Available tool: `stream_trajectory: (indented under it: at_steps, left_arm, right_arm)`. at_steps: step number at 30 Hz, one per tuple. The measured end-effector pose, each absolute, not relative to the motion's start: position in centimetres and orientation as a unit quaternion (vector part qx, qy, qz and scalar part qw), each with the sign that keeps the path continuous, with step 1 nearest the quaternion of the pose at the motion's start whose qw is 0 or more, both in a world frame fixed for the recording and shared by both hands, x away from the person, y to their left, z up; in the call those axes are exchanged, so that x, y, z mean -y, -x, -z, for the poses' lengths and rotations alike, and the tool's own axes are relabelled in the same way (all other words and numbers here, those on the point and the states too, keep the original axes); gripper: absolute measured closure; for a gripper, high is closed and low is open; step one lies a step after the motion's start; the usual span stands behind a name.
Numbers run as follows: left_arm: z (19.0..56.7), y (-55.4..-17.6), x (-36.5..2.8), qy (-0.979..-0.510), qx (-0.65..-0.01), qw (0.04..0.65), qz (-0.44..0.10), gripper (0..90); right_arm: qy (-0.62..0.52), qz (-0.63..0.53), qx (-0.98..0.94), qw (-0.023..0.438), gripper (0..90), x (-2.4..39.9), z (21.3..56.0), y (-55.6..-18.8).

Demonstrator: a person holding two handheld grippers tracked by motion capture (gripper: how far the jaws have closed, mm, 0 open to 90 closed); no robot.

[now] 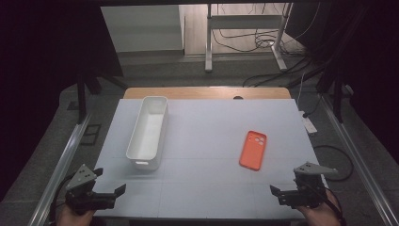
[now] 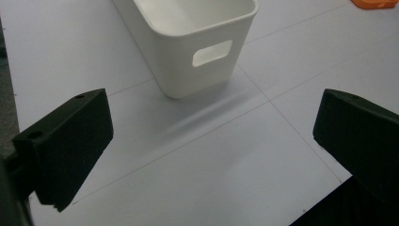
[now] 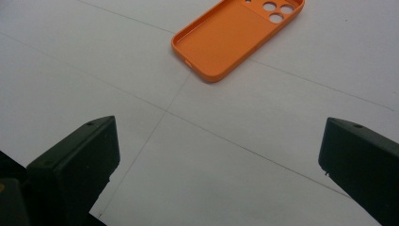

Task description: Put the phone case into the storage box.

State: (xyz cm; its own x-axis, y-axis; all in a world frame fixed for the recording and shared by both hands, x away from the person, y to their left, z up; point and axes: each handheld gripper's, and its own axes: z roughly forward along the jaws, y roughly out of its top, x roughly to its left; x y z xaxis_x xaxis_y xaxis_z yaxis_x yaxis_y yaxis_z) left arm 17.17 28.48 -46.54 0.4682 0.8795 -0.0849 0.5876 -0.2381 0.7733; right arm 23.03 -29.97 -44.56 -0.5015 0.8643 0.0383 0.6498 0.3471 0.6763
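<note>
High view showed the white table (image 1: 207,141) carrying two items. A long white bin (image 1: 148,132) lay lengthwise toward the left edge, its near end short of the near-left corner; its handle cut-out faced the left gripper (image 2: 211,155) in the left gripper view. An orange phone case (image 1: 253,149) lay flat toward the right edge, inner side up, camera holes at its far end, well apart from the bin.

Both tools sat at the near edge, one toward each near corner. The left gripper (image 1: 113,193) had its jaws spread wide with nothing between them; the right gripper (image 1: 277,194) was likewise spread and empty, its jaws pointing toward the case (image 3: 237,37) in the right gripper view.

Judgement: the step in hand appeared to be the right gripper's approach to the case. A sound pick would call for coming in low, straddling the case across its narrow width, and closing on the raised side walls, since the thin shell offers little else to grip.
</note>
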Motion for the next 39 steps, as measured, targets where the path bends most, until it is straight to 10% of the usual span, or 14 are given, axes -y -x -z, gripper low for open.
stream_trajectory:
  at_steps: [39]
  left_arm:
    - [46.6,-17.2,-28.4,-0.767,-0.478,0.384,-0.187,0.0]
  right_arm:
    - [-0.465,-0.330,-0.803,0.175,0.0,28.6,44.4,-27.1]
